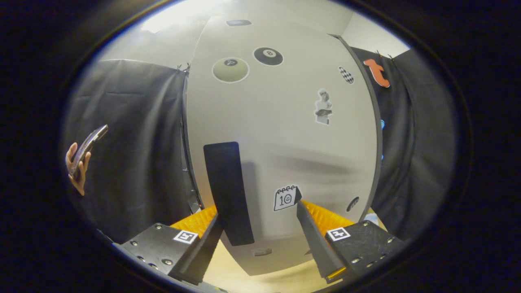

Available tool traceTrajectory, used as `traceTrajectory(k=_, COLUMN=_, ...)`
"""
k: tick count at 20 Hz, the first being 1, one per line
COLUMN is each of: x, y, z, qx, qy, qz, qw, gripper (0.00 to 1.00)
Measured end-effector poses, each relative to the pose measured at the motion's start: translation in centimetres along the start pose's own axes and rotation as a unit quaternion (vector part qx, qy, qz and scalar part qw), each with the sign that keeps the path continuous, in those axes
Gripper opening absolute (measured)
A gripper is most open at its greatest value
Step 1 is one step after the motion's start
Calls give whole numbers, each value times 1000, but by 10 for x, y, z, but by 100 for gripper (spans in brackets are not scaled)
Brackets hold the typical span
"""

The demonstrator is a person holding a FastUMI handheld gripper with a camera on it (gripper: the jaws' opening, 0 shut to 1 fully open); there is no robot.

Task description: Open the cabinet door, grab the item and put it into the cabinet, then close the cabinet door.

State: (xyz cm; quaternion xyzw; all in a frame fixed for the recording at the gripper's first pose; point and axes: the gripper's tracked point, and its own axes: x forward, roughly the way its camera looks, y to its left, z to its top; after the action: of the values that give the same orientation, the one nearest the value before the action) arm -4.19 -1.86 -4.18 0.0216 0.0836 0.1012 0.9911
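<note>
The cabinet door (pixel 285 134) stands closed right ahead of me, its dark handle (pixel 228 193) running upright, low on the door's left side. My gripper (pixel 259 213) is spread wide, gripping nothing, its left fingertip (pixel 217 221) right beside the handle.

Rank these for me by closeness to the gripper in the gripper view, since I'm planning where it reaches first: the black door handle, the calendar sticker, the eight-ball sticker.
The gripper has its jaws open against the cabinet door.
1. Handle and calendar sticker, too close to call: black door handle by one fingertip, calendar sticker by the other.
2. Eight-ball sticker, high on the door, well beyond.
</note>
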Motion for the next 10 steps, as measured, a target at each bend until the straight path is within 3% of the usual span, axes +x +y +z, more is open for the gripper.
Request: traceTrajectory(k=10, x=28, y=10, z=6, qx=-23, qy=-5, qz=22, qw=999, gripper=100)
